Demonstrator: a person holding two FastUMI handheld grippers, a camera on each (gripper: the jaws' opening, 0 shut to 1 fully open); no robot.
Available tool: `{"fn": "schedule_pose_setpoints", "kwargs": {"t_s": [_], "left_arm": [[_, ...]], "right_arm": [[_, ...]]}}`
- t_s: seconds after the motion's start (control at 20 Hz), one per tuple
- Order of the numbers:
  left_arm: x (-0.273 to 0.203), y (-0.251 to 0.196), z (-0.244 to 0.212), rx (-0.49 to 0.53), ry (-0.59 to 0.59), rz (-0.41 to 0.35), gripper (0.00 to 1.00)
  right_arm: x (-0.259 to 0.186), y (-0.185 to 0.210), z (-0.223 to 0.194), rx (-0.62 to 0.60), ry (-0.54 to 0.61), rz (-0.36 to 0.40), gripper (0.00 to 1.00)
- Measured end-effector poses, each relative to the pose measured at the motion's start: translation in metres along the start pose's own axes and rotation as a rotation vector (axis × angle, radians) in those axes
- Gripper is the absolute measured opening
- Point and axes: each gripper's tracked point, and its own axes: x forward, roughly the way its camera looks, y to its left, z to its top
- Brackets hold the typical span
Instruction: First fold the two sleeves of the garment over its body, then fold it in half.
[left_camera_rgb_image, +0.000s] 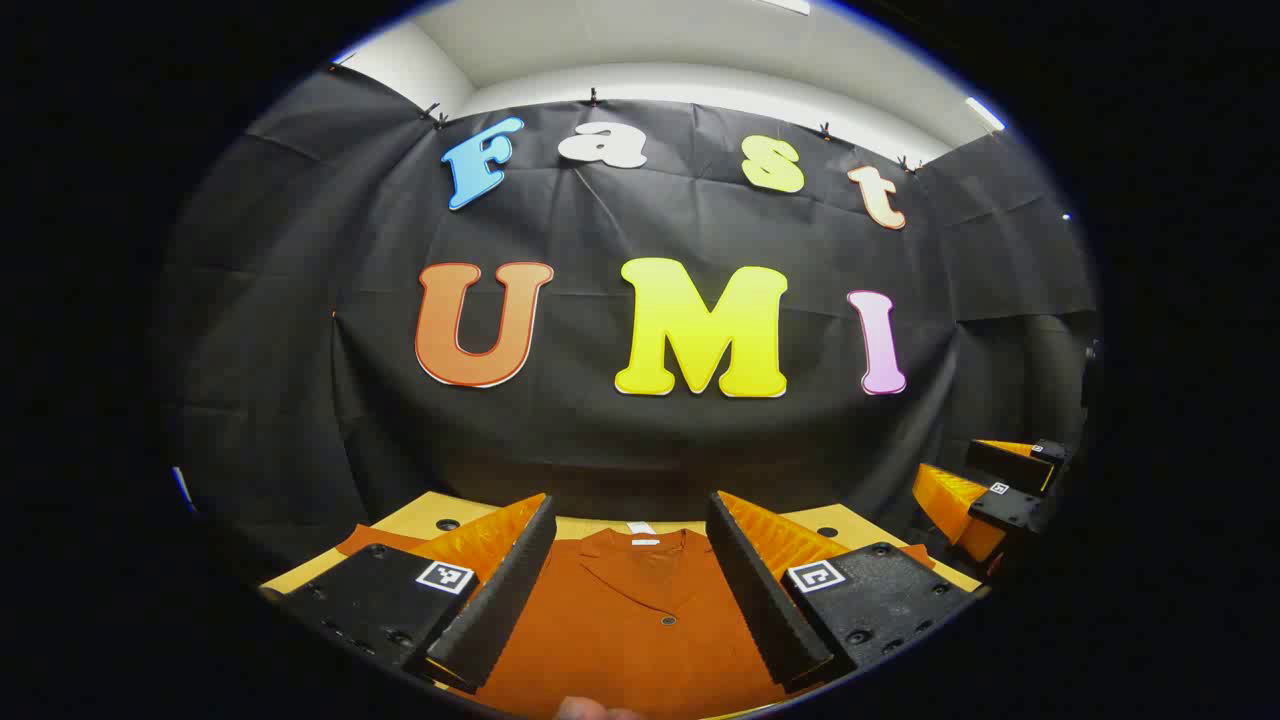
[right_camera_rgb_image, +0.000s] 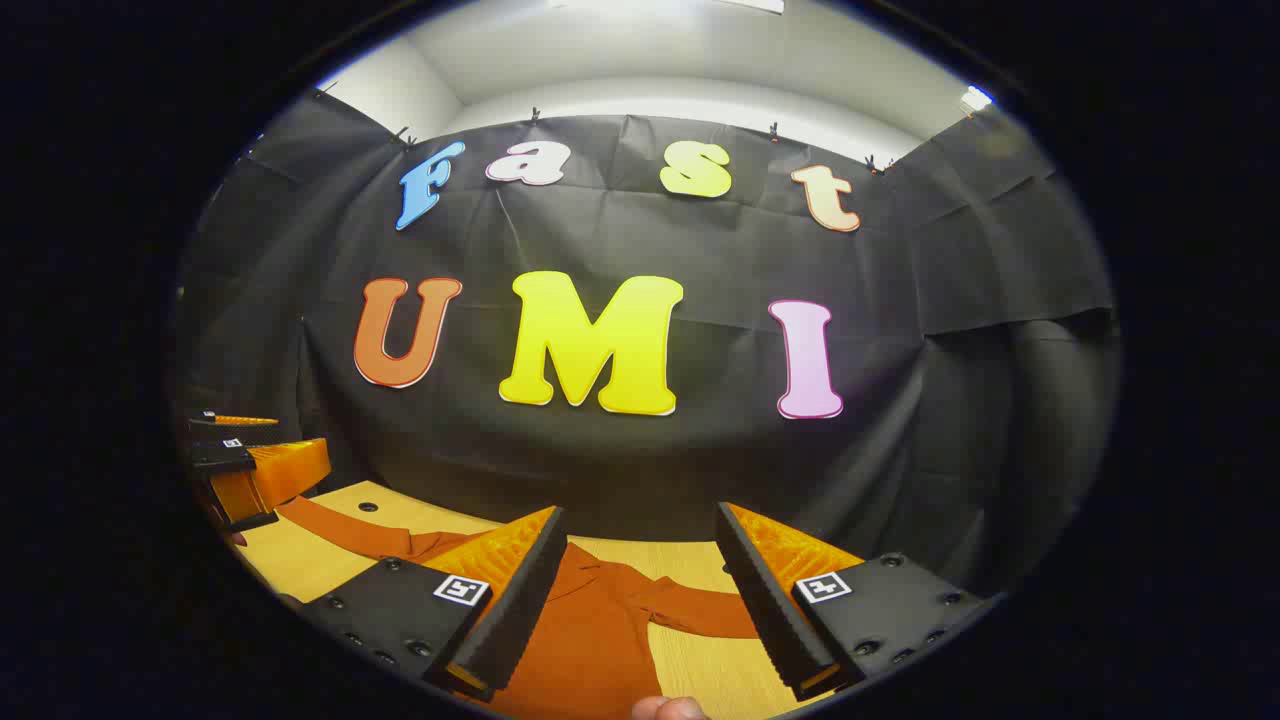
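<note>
Lying flat on the wooden table (left_camera_rgb_image: 420, 512), the rust-orange garment (left_camera_rgb_image: 640, 620) has its collar at the far side and both sleeves spread outward to left and right. Above its body, the left gripper (left_camera_rgb_image: 632, 575) has its fingers wide apart and empty. Over the garment's right side, the right gripper (right_camera_rgb_image: 640, 590) likewise has fingers spread wide, gripping nothing, with the right sleeve (right_camera_rgb_image: 700, 605) between them.

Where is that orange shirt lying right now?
The orange shirt lies flat on the wooden table, collar toward the black cloth wall. In the left gripper view it sits between the open left claw; its sleeves are spread out.
</note>
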Motion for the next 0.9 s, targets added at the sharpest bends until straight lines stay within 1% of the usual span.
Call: {"fn": "schedule_pose_setpoints", "kwargs": {"t_s": [0.35,0.5,0.55,0.6,0.65,0.9], "left_arm": [[-0.004,0.014,0.011,0.017,-0.009,0.044,0.98],[-0.004,0.011,0.014,0.006,-0.004,0.051,0.98],[-0.005,0.009,0.015,0.003,-0.003,0.053,0.98],[-0.006,0.006,0.017,0.002,-0.005,0.051,1.0],[-0.006,0.004,0.018,0.005,-0.009,0.048,0.98],[-0.002,-0.009,0.021,0.031,-0.015,0.034,0.98]], "right_arm": [[0.003,-0.003,0.012,-0.005,-0.011,0.015,0.95],[0.005,-0.006,0.015,0.0,-0.013,0.015,0.95],[0.004,-0.007,0.017,0.006,-0.013,0.017,0.95],[0.005,-0.008,0.019,0.009,-0.016,0.02,0.95],[0.004,-0.009,0.021,0.009,-0.018,0.02,0.95],[0.007,-0.018,0.022,0.042,-0.006,0.012,0.95]]}}
